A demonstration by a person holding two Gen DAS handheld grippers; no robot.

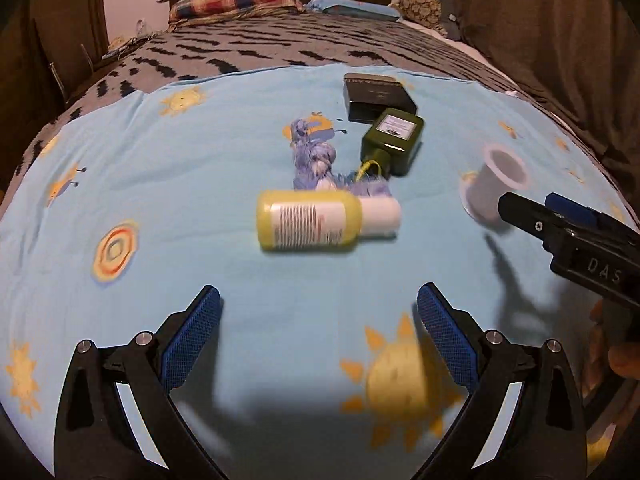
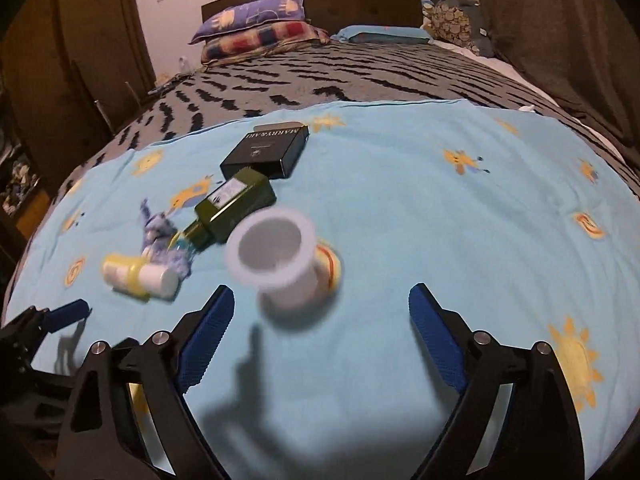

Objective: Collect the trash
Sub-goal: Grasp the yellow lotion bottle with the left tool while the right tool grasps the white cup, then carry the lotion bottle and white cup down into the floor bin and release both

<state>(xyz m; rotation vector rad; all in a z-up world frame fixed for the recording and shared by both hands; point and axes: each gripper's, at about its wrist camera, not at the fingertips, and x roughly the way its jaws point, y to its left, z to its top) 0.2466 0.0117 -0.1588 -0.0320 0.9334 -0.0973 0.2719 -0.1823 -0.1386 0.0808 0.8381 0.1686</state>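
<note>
- One yellow bottle [image 1: 308, 220] with a white cap, lying on its side.
- One dark green bottle [image 1: 394, 140], also lying down.
- One black box [image 1: 376, 96], flat on the sheet.
- One white cup [image 2: 276, 260].
- One crumpled blue-and-white wrapper [image 1: 316, 160]; can't make out if it's more than one piece.
- Two grippers, the left gripper [image 1: 318, 328] and the right gripper [image 2: 322, 328], two blue pads each.
- Two stacked pillows [image 2: 260, 32] at the headboard.
</note>
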